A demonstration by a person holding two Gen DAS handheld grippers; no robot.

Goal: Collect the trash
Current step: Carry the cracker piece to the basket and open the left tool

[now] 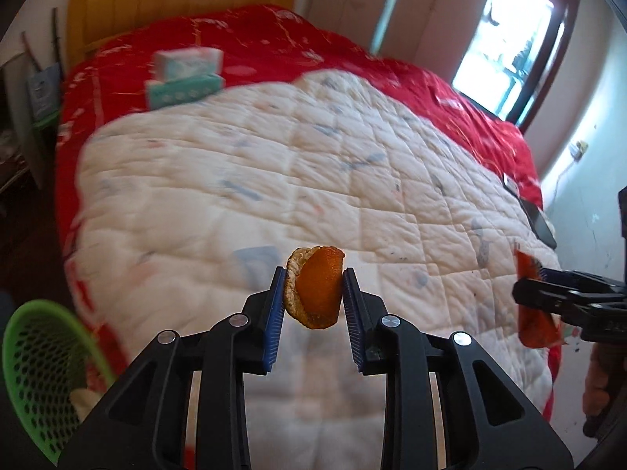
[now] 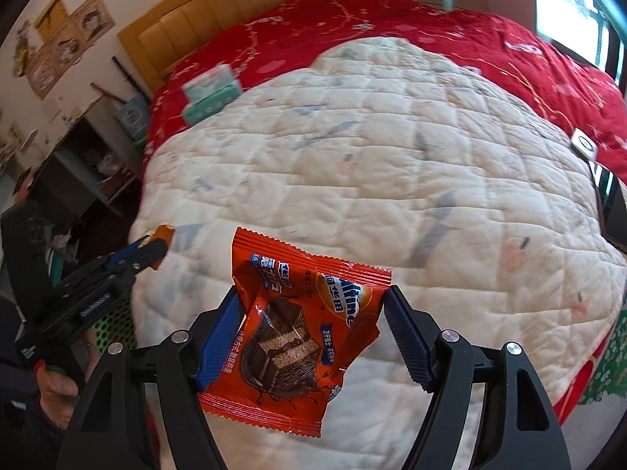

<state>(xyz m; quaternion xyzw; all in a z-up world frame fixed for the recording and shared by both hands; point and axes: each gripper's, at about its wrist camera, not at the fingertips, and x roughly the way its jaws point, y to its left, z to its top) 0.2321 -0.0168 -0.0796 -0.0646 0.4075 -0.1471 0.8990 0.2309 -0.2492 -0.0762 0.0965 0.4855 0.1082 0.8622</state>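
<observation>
Orange peel [image 1: 316, 288] clamped, quilt edge [image 1: 548, 352] near

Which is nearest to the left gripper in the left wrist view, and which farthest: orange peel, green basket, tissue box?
1. Orange peel: clamped in the left gripper.
2. Green basket: low at the left edge, beside the bed.
3. Tissue box: far up the bed on the red cover.
</observation>
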